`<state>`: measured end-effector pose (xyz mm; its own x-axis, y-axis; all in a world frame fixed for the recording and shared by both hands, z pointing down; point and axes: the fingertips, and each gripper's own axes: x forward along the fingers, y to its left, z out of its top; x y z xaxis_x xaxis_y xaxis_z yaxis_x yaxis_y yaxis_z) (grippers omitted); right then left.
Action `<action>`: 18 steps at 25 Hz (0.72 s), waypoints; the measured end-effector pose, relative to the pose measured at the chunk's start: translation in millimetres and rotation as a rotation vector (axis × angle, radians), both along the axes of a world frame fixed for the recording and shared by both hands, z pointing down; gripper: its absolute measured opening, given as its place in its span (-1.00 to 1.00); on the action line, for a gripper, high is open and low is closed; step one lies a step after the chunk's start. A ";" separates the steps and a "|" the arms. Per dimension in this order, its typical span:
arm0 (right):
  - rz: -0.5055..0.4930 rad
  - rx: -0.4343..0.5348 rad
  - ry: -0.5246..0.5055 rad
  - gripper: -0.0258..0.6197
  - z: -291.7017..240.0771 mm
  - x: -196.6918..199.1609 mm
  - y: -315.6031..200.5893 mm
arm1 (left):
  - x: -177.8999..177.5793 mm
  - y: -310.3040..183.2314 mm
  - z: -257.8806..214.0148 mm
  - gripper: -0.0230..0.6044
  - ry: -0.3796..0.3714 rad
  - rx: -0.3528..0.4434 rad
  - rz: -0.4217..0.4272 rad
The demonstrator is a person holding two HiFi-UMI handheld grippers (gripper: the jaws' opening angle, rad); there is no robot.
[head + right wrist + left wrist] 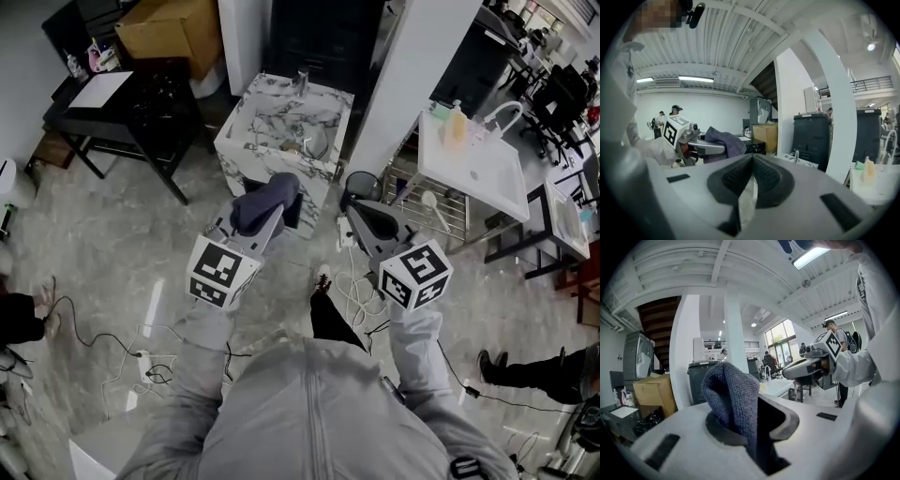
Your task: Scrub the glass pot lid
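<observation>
In the head view my left gripper (274,208) is shut on a grey-blue cloth (265,202) that bulges out over its tips. The left gripper view shows the cloth (730,397) standing up between the jaws of my left gripper (740,420). My right gripper (356,212) is held beside it, shut with nothing in it; in its own view the right gripper (752,161) has its ribbed pads meeting at the tip. Both hang in the air over the floor. Ahead stands a marble sink (246,141), with what looks like a round glass lid (316,142) in the basin.
A white sink table (483,187) with a soap bottle (456,123) stands at the right, and a black bin (361,185) below the pillar. A black desk (141,112) and a cardboard box (169,28) are at the left. Cables (354,291) lie on the floor.
</observation>
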<state>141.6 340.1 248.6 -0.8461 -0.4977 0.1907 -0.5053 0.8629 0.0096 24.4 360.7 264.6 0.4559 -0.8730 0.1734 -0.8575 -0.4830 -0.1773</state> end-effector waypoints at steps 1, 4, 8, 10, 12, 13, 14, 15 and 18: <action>-0.005 0.001 -0.004 -0.83 0.7 -2.3 -6.5 | -2.0 -6.0 1.6 -0.68 -0.003 -0.002 -0.002; -0.042 -0.006 -0.044 -0.83 1.7 -10.5 -29.1 | -10.2 -30.5 5.8 -0.68 -0.007 -0.004 -0.018; -0.048 -0.001 -0.059 -0.83 6.2 -19.3 -74.0 | -19.6 -70.7 10.0 -0.68 -0.012 -0.013 -0.042; -0.039 0.006 -0.059 -0.83 6.1 -24.4 -101.9 | -24.8 -93.4 10.0 -0.68 -0.015 -0.015 -0.051; -0.038 0.019 -0.045 -0.83 6.5 -28.9 -129.4 | -30.0 -117.7 8.9 -0.68 -0.005 -0.016 -0.064; -0.041 0.027 -0.034 -0.83 7.1 -31.0 -142.4 | -32.8 -130.0 9.0 -0.68 -0.001 -0.018 -0.073; -0.045 0.035 -0.022 -0.83 7.7 -32.9 -155.2 | -35.4 -142.3 9.4 -0.68 0.002 -0.021 -0.081; -0.049 0.040 -0.013 -0.83 8.2 -34.4 -167.9 | -37.6 -154.6 9.8 -0.68 0.003 -0.025 -0.087; -0.049 0.024 -0.019 -0.83 7.4 -37.0 -205.0 | -41.9 -190.1 9.5 -0.68 0.009 -0.035 -0.099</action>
<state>104.6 135.1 256.0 -0.8728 -0.4598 0.1634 -0.4629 0.8862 0.0214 -17.6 170.7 274.2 0.3697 -0.9071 0.2012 -0.9027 -0.4020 -0.1535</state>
